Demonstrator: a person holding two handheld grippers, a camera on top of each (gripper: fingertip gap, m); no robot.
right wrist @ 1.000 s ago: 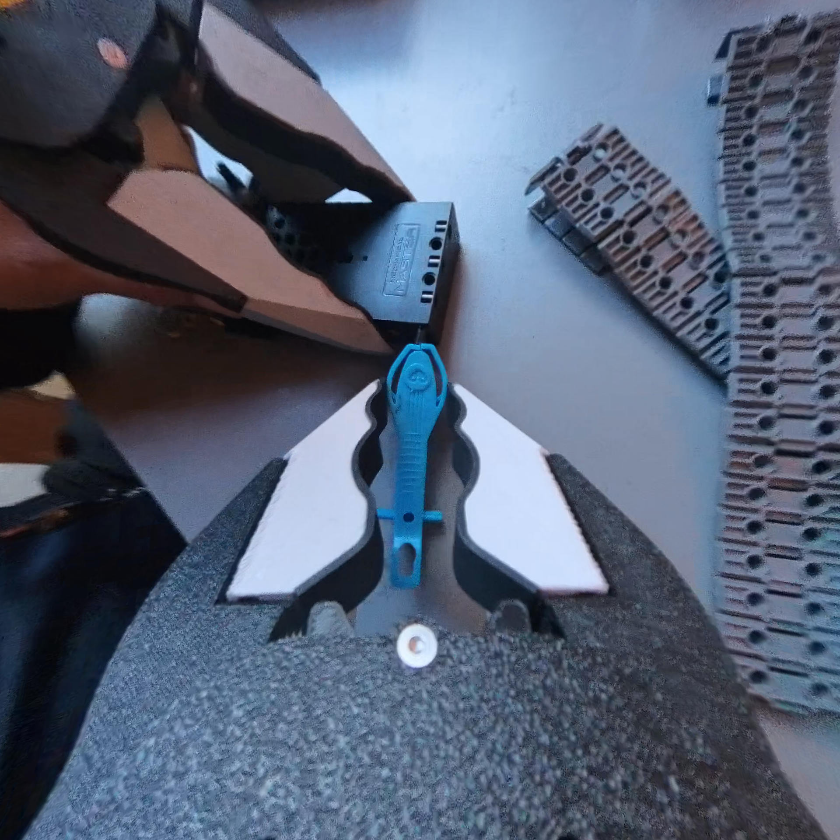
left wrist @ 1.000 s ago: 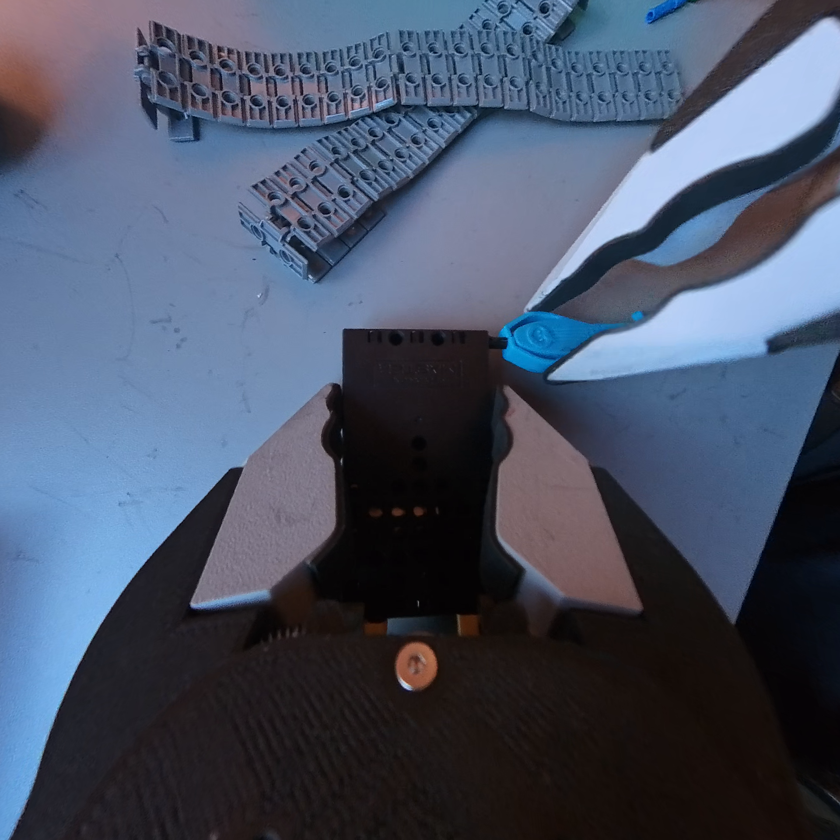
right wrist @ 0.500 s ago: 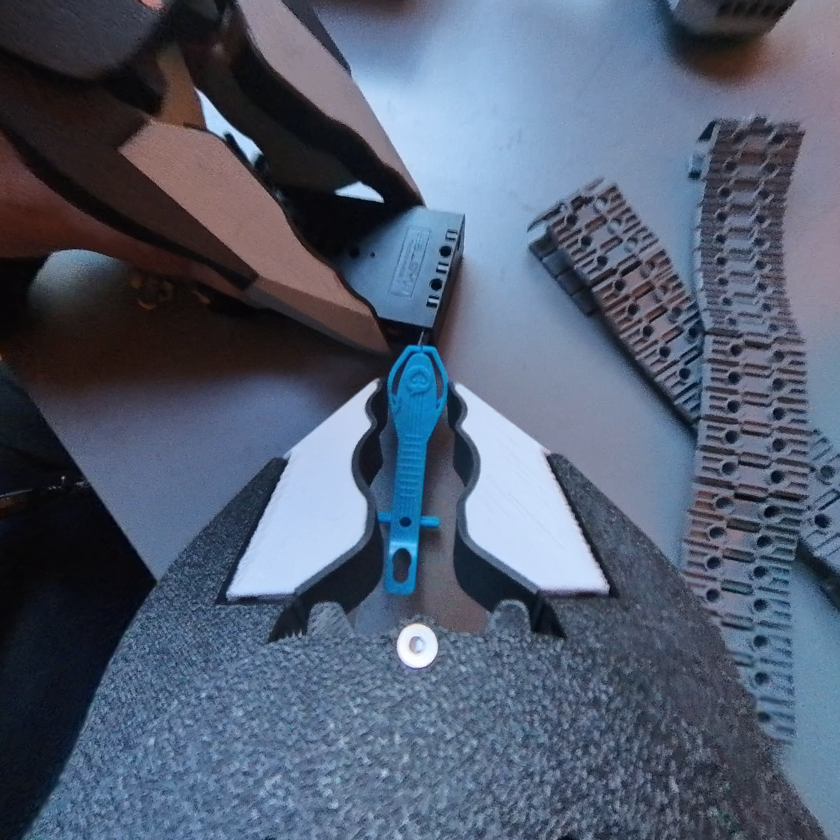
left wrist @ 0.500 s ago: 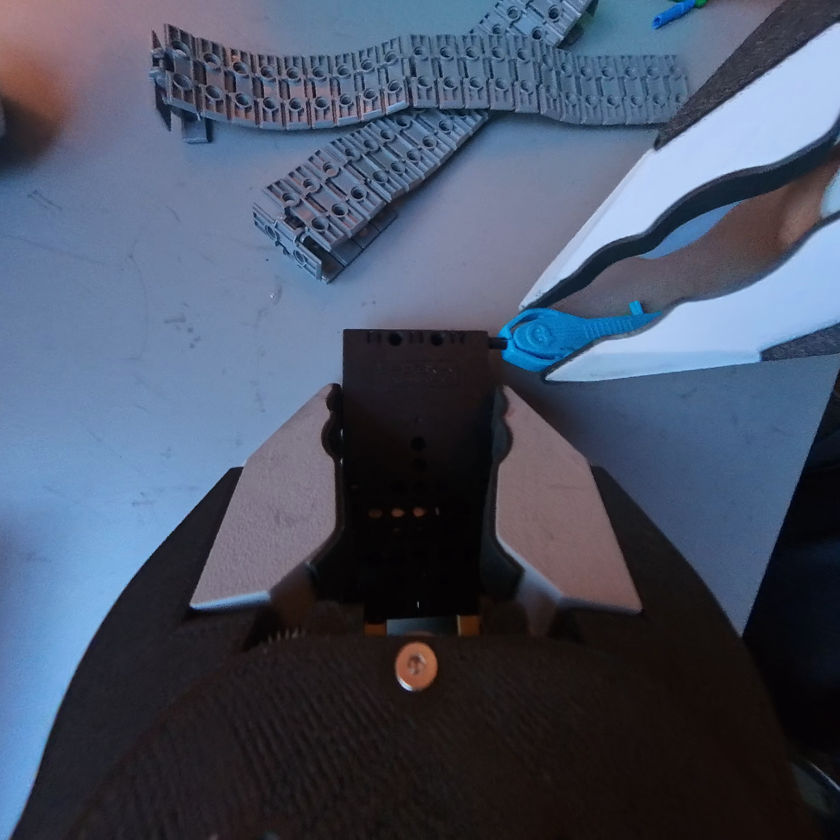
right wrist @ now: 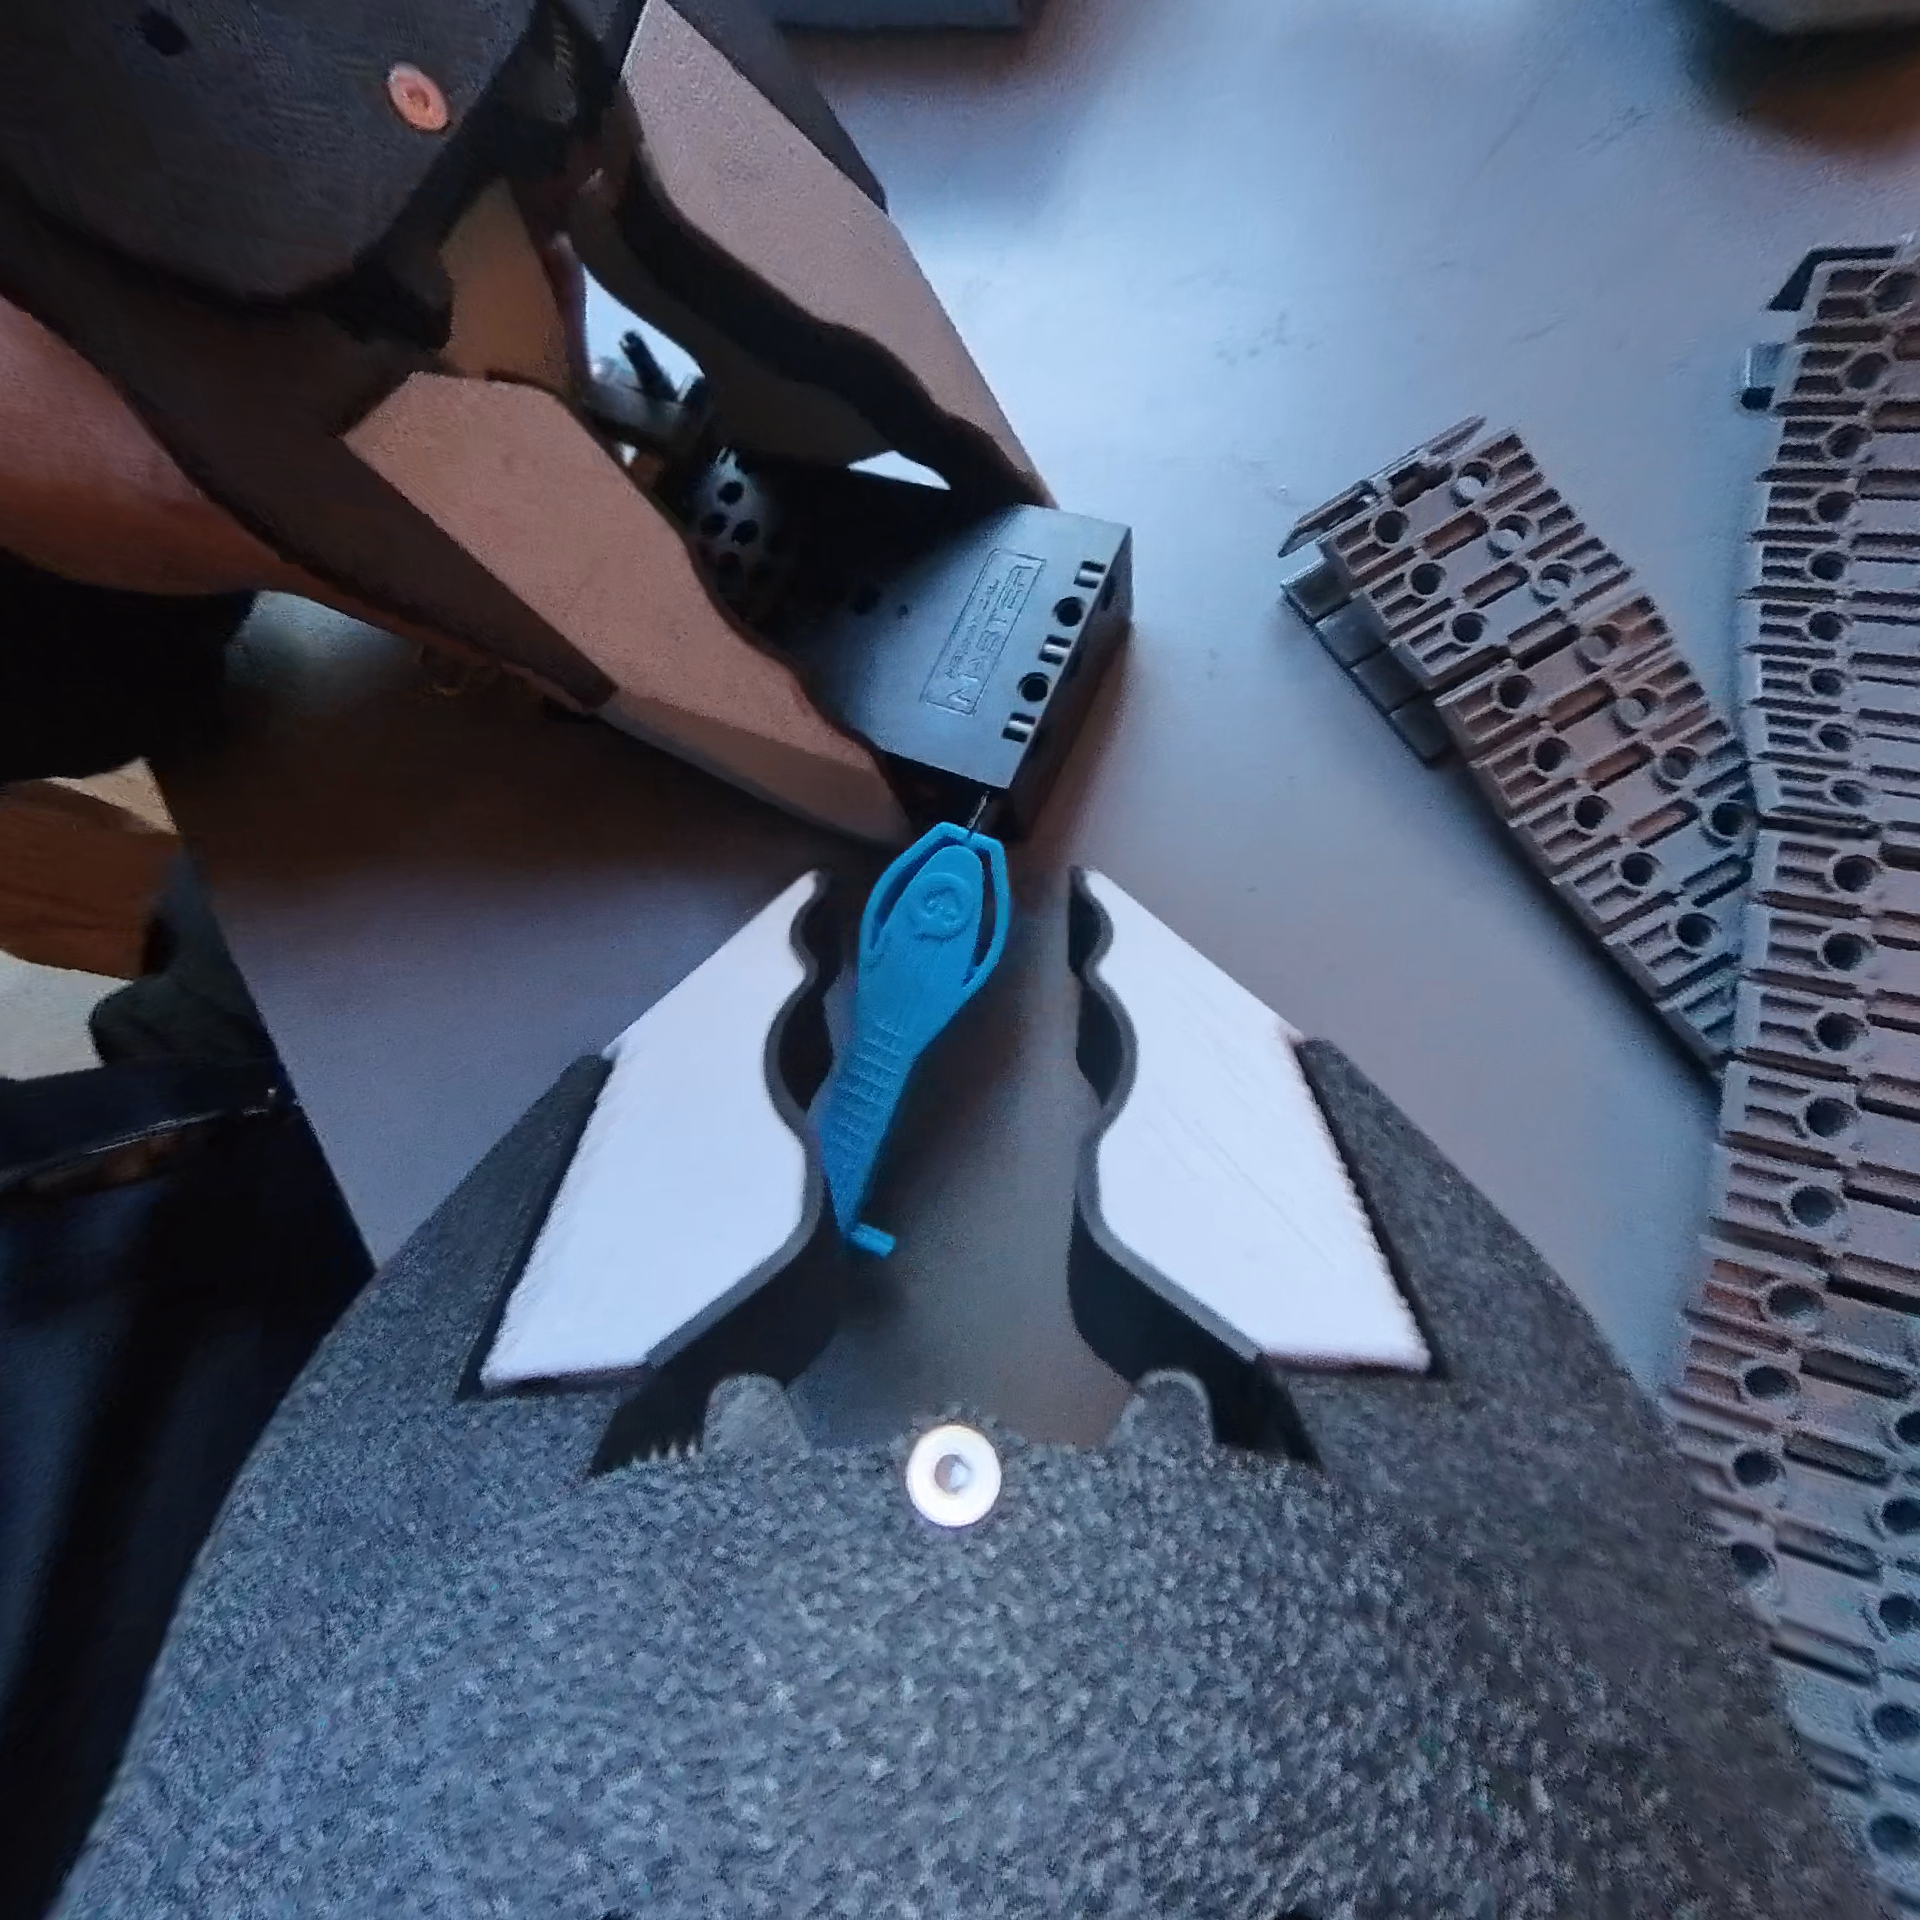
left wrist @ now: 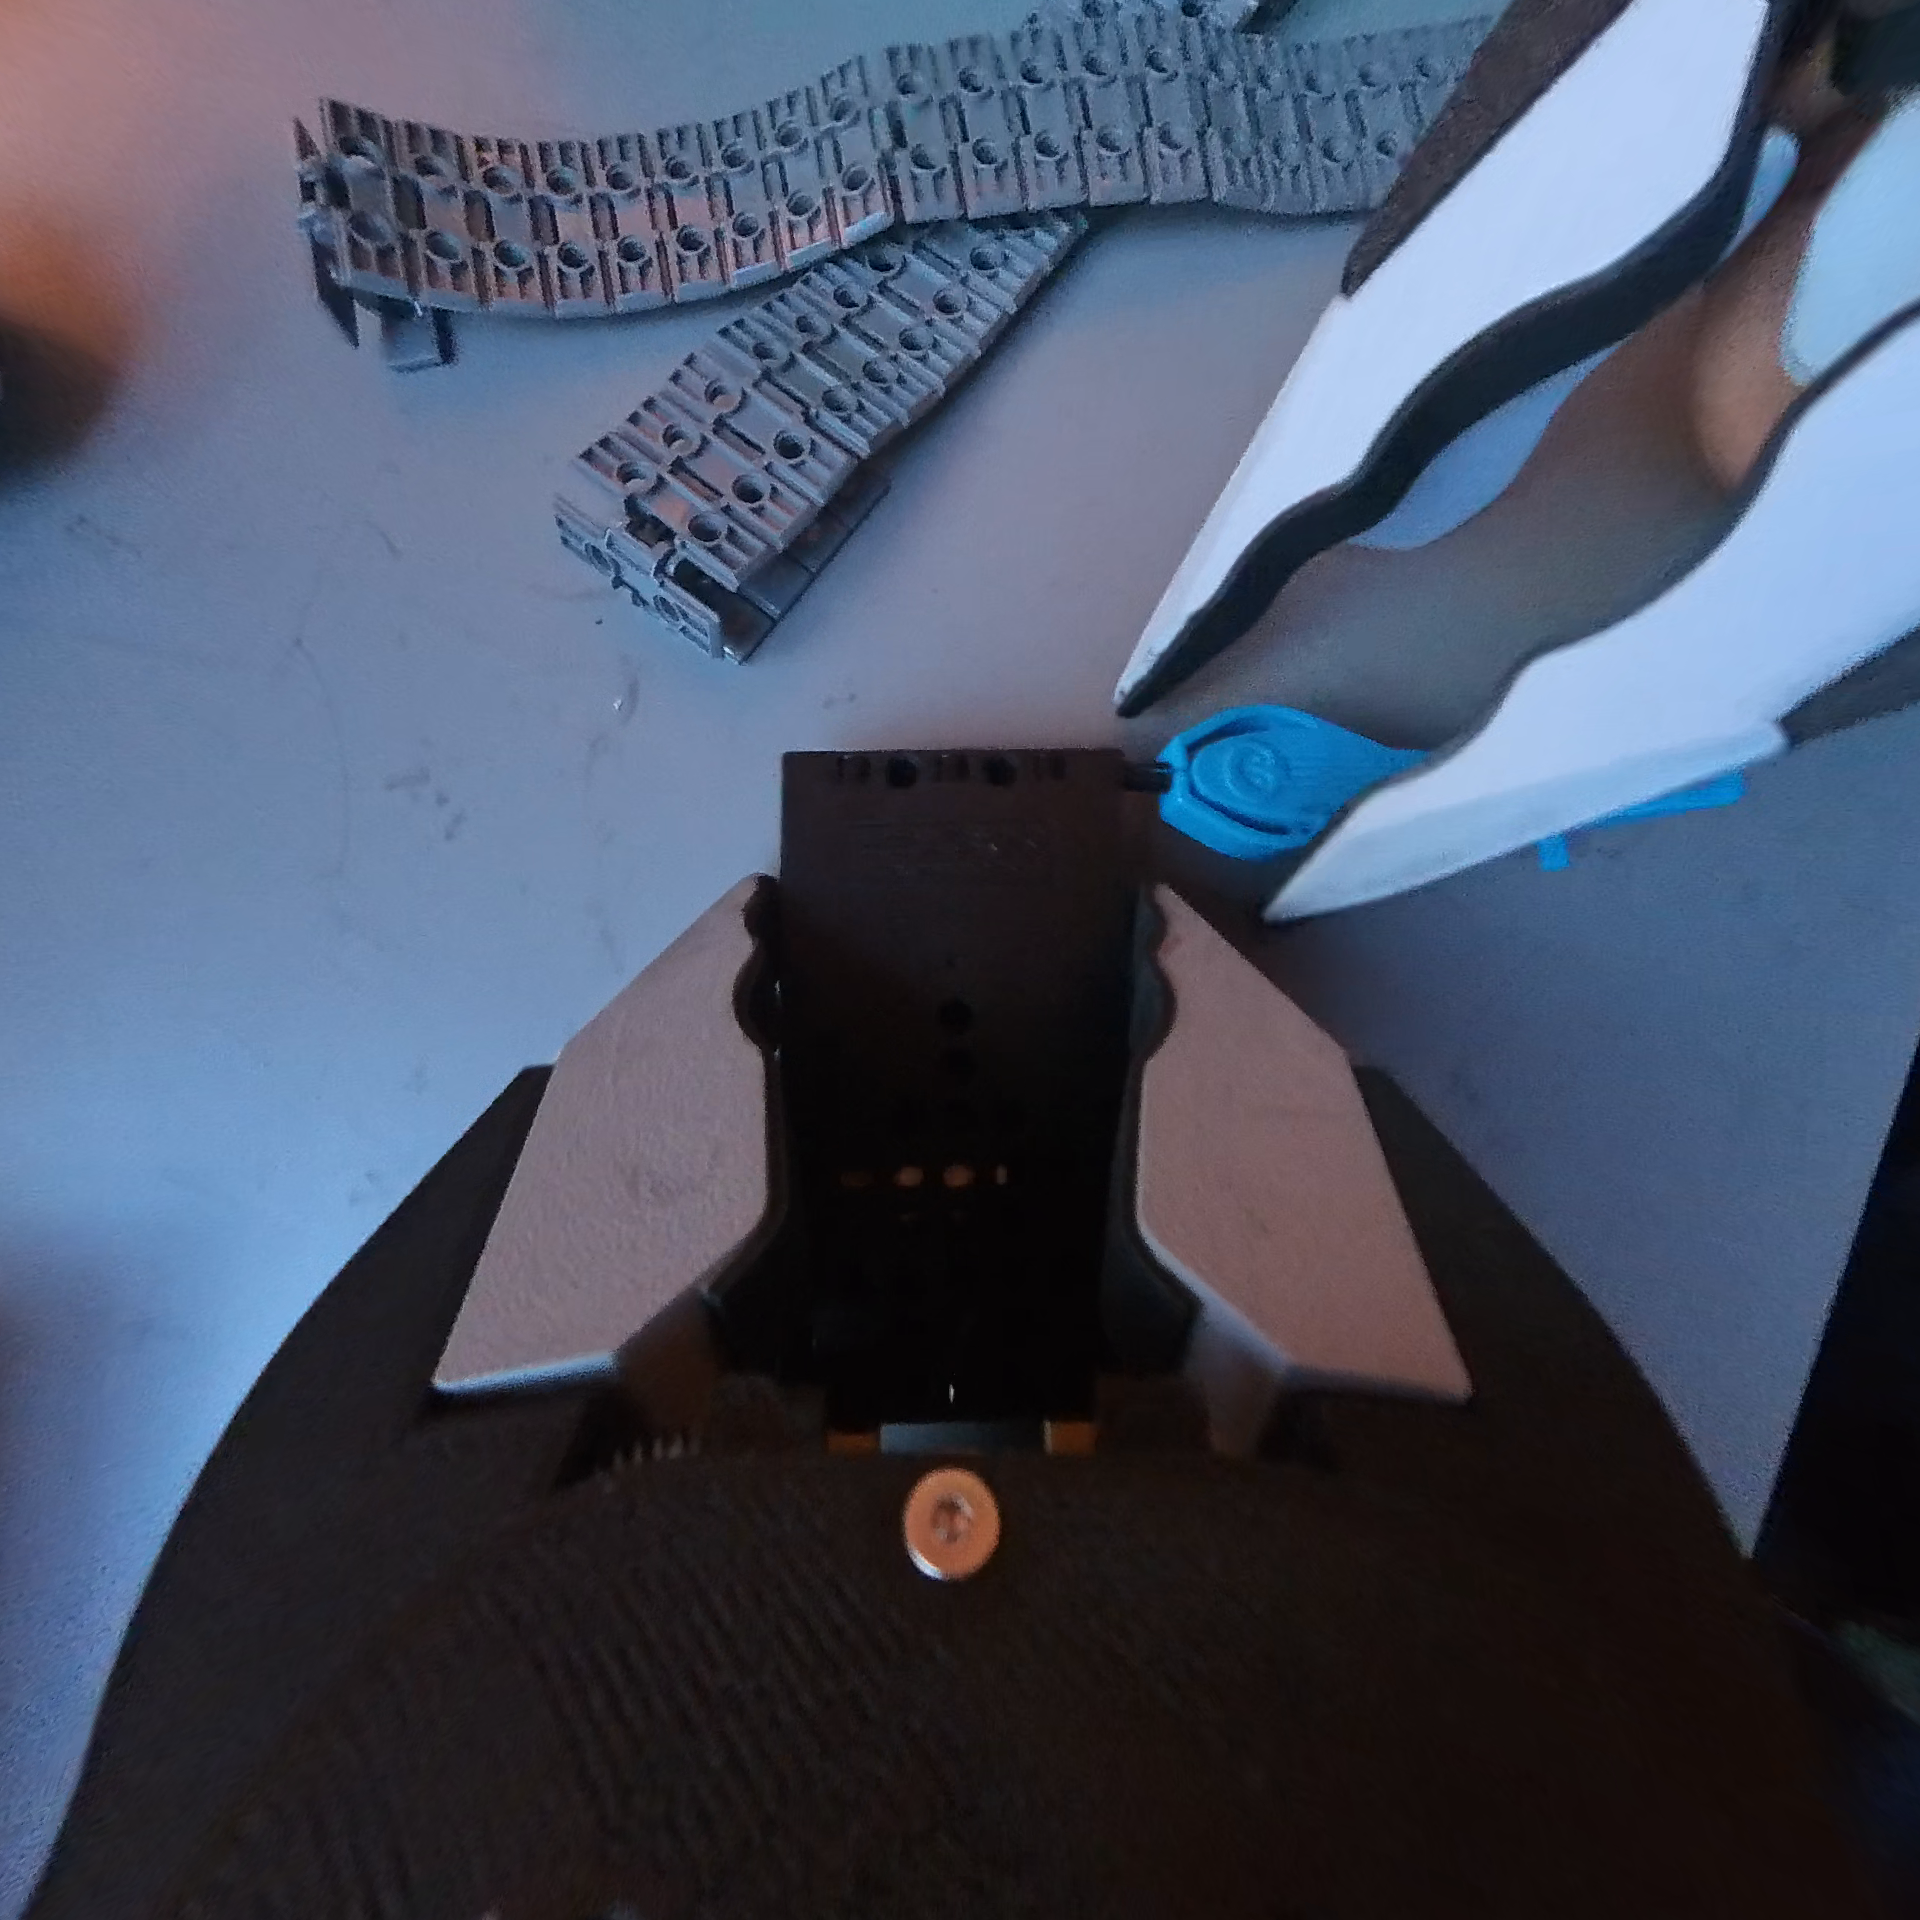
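My left gripper is shut on a black rectangular block with holes, held low over the grey table. The same block shows in the right wrist view, between the left gripper's fingers. A blue plastic key-shaped tool has its thin tip stuck in the block's side. My right gripper is open around the tool, which leans on its left finger. In the left wrist view the right gripper stands open beside the blue tool.
Grey perforated link strips lie across the far table, a shorter one in front of them. In the right wrist view these strips lie to the right. The table edge runs close on the right, dark beyond it.
My right gripper has opened and let go of the blue tool, which stays stuck in the block and tilts left. The left gripper still holds the block.
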